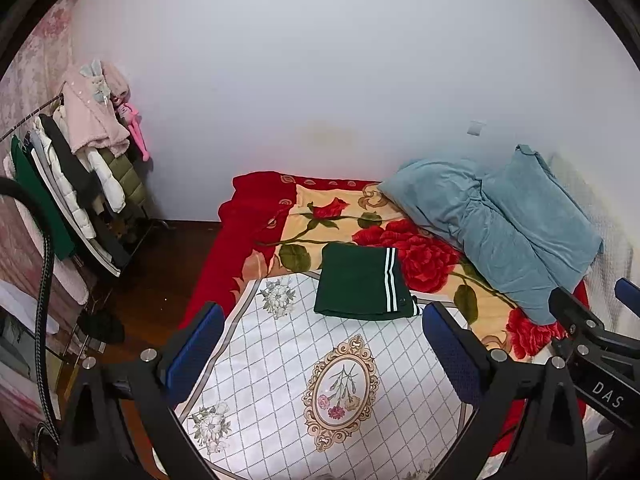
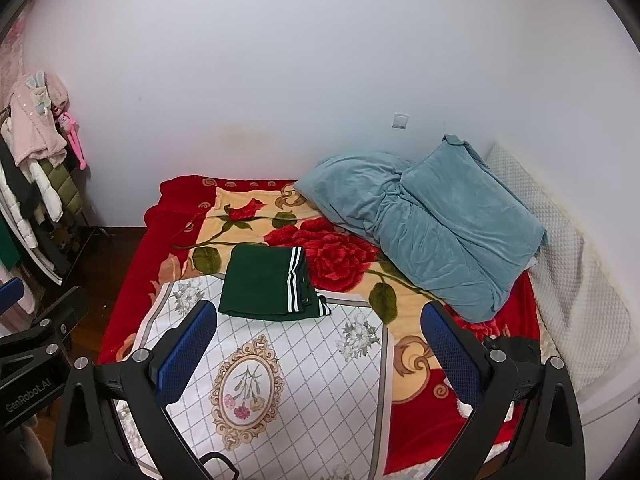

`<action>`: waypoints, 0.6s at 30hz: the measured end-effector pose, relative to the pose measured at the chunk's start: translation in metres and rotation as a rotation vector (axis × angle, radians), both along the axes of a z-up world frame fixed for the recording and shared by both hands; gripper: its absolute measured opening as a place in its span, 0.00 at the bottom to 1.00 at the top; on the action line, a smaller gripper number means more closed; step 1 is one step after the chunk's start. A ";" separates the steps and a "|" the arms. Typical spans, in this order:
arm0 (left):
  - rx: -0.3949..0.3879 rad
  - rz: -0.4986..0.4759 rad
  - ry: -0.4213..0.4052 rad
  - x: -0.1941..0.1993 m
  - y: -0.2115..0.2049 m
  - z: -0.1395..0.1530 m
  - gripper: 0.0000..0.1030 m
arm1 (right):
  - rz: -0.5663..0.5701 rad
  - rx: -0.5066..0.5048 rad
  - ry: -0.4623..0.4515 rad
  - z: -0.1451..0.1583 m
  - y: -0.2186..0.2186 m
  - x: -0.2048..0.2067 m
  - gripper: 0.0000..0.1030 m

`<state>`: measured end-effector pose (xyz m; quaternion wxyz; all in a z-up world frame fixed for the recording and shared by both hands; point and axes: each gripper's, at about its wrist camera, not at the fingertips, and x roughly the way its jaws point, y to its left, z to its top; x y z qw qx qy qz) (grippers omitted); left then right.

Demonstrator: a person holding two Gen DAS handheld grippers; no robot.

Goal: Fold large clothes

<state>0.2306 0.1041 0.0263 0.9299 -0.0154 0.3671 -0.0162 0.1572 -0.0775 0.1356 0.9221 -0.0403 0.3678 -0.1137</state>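
A dark green garment point(image 1: 362, 282) with white stripes lies folded into a neat rectangle on the bed, at the far edge of a white floral cloth point(image 1: 316, 380). It also shows in the right wrist view point(image 2: 266, 282), on the same white cloth point(image 2: 280, 380). My left gripper point(image 1: 324, 354) is open and empty, held above the cloth short of the garment. My right gripper point(image 2: 320, 354) is open and empty too, at about the same height. Each gripper's body shows at the edge of the other's view.
The bed carries a red rose blanket point(image 2: 340, 256) and a rumpled blue duvet point(image 2: 432, 224) at the back right against a white wall. A clothes rack point(image 1: 76, 176) full of hanging garments stands on the left by dark wooden floor point(image 1: 160, 280). A white quilted pad point(image 2: 568, 280) lines the right side.
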 end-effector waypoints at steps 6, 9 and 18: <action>0.002 0.005 0.000 -0.001 0.001 0.001 0.98 | -0.001 -0.003 -0.002 0.000 0.001 -0.001 1.00; 0.001 0.004 -0.001 -0.001 0.002 0.000 0.98 | 0.003 -0.005 -0.003 0.001 0.003 0.001 1.00; 0.003 0.008 -0.002 -0.001 0.005 0.001 0.98 | 0.004 -0.007 -0.002 0.002 0.005 0.002 1.00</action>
